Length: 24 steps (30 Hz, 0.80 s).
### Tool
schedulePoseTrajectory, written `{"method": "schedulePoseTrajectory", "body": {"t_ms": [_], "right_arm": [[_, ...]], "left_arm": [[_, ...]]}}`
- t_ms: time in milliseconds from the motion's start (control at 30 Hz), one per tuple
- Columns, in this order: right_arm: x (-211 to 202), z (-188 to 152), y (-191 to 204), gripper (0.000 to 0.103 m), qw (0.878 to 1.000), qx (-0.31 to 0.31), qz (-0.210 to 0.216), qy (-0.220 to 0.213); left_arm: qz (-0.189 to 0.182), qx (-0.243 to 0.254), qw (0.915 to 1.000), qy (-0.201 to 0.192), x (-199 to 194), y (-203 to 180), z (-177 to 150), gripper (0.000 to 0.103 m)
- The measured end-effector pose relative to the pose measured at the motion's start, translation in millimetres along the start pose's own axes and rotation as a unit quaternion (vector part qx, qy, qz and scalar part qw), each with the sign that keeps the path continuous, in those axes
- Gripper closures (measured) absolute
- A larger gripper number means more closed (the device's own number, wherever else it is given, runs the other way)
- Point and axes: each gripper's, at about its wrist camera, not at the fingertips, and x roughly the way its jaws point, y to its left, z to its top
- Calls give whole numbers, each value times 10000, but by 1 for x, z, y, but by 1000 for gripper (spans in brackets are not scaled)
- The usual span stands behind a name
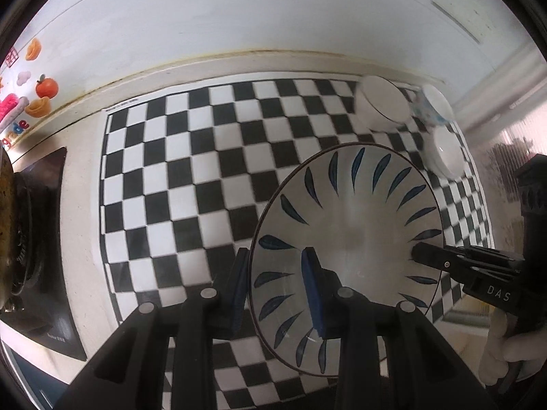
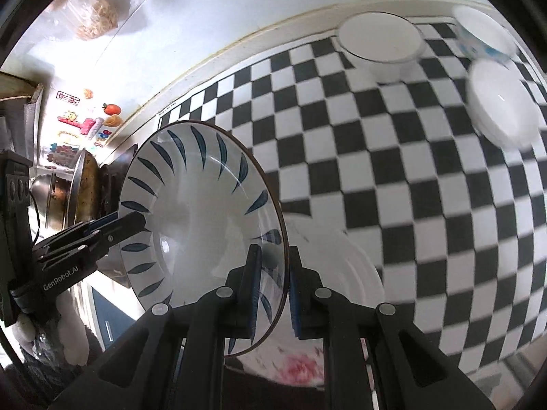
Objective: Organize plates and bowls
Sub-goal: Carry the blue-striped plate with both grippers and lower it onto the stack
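Note:
A white plate with blue leaf marks [image 1: 352,225] is held tilted above the checkered mat [image 1: 191,157]. My left gripper [image 1: 277,290] is shut on its near rim. My right gripper [image 2: 271,290] is shut on the opposite rim of the same plate [image 2: 191,212] and shows in the left wrist view [image 1: 441,259]. My left gripper shows in the right wrist view [image 2: 112,229]. A white plate with a pink pattern [image 2: 328,273] lies under the held plate. Three white bowls [image 1: 383,102] [image 1: 434,106] [image 1: 444,153] stand at the mat's far right.
The bowls also show in the right wrist view [image 2: 381,42] [image 2: 485,32] [image 2: 502,102]. A stove with a pan [image 1: 17,232] sits left of the mat. The wall [image 1: 239,17] with stickers [image 1: 44,89] runs behind the counter.

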Motion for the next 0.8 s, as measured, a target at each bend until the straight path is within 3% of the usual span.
{"method": "schedulePoseTrajectory", "body": {"t_ms": [300,800], "right_arm": [[-9,-49,-41,87,9994,316,-88,121],[40,-70,-77,87,9967,428,-309,610]], "left_arm": [[-42,318,9988,359,23,-38,-29,75],[277,255,9938,1050,90,-49,-56,75]]}}
